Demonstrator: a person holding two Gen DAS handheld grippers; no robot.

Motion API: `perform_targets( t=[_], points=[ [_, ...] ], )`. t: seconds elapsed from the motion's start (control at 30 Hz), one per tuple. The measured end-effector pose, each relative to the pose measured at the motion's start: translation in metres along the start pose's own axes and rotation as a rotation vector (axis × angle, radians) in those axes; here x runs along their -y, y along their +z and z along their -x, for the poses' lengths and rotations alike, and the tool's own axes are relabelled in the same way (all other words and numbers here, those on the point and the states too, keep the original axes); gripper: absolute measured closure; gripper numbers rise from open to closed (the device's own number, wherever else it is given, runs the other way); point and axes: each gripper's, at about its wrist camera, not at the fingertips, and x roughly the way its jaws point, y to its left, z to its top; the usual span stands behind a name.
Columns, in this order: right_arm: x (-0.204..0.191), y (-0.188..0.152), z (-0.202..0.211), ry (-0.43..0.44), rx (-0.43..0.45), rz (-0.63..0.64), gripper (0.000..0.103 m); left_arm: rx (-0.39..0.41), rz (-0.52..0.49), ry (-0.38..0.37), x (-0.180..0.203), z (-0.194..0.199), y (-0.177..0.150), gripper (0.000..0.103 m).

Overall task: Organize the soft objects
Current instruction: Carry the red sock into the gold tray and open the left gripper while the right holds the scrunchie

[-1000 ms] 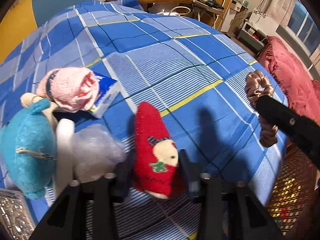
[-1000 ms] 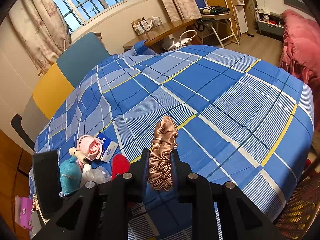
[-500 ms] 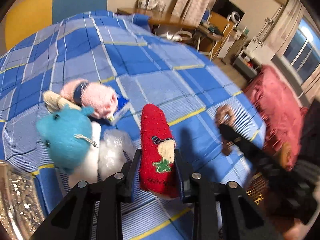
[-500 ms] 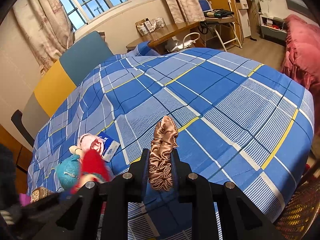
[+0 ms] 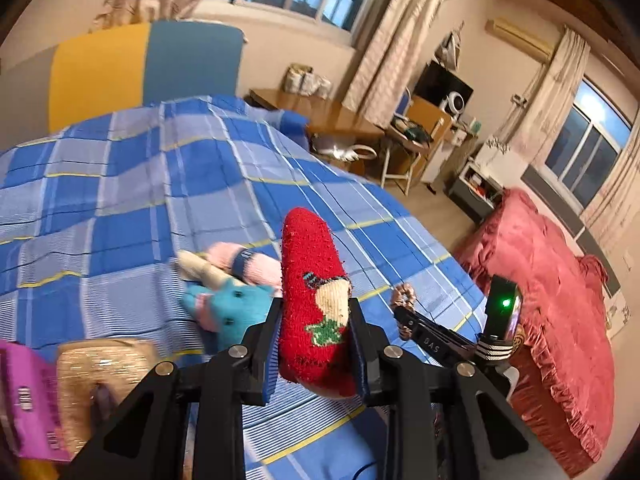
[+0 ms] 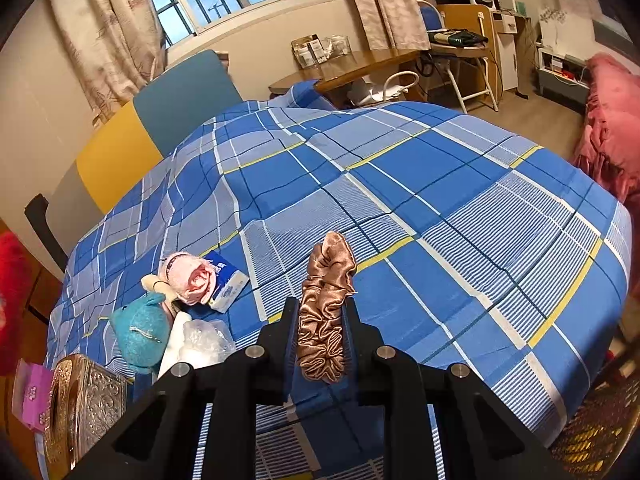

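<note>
Pinching a red sock [image 5: 316, 296], left tool [image 5: 314, 344]; right tool [image 6: 322, 340] clamps a bronze scrunchie [image 6: 326, 308] (both lifted).

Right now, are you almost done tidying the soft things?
Not nearly. Nothing looks put away yet. The left gripper holds the red sock; the right gripper holds the brown scrunchie. The blue plush and pink sock lie on the bed.
</note>
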Motion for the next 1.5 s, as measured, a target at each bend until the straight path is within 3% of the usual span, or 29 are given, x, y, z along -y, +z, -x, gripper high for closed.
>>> perform_targets(
  t=[0.37,0.6,1.0,1.33,1.5],
  points=[
    [-0.003,-0.001,-0.002,-0.009,-0.008,0.017,0.082,0.142,0.128,0.102,-0.115,0.122,-0.001,0.075],
    [-0.006,-0.002,0.004,-0.011,0.017,0.028,0.082,0.163,0.263,0.209,-0.212,0.165,-0.031,0.075],
    [-0.006,0.000,0.014,-0.001,0.072,0.022,0.082,0.044,0.510,0.347,-0.336,0.137,-0.127,0.075],
    [-0.007,0.000,0.018,-0.016,0.099,0.035,0.082,-0.029,0.597,0.429,-0.381,0.107,-0.162,0.074],
    [-0.011,0.000,0.024,-0.025,0.132,0.058,0.082,-0.013,0.610,0.444,-0.383,0.112,-0.169,0.062]
  ],
)
